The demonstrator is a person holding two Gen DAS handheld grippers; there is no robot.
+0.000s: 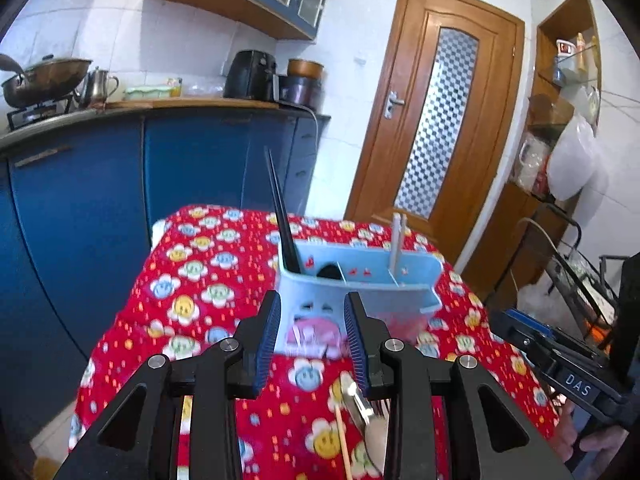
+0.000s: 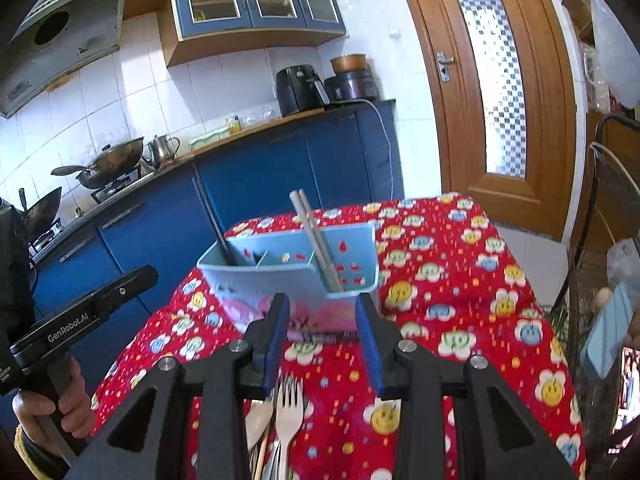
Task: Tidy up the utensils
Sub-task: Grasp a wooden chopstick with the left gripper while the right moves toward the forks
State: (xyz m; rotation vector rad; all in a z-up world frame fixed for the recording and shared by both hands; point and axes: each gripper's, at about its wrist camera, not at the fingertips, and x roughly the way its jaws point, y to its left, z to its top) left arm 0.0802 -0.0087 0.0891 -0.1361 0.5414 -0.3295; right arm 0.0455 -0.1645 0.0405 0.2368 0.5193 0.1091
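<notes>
A light blue utensil holder [image 1: 360,284] with compartments stands on the red flowered tablecloth [image 1: 224,280]; it also shows in the right wrist view [image 2: 288,276]. Dark chopsticks [image 1: 280,216] stand in its left compartment and grey chopsticks [image 1: 397,244] in its right one, seen too in the right wrist view [image 2: 316,240]. My left gripper [image 1: 313,344] is open and empty just before the holder. My right gripper [image 2: 322,344] is open and empty above a pale fork [image 2: 289,412] and other utensils lying on the cloth. A metal utensil [image 1: 362,404] and a wooden stick [image 1: 343,440] lie under the left gripper.
Blue kitchen cabinets [image 1: 120,200] with a wok [image 1: 44,78], kettle and air fryer [image 1: 250,76] stand behind the table. A wooden door [image 1: 432,120] is at the right. A wire rack [image 1: 576,280] and shelves stand right of the table.
</notes>
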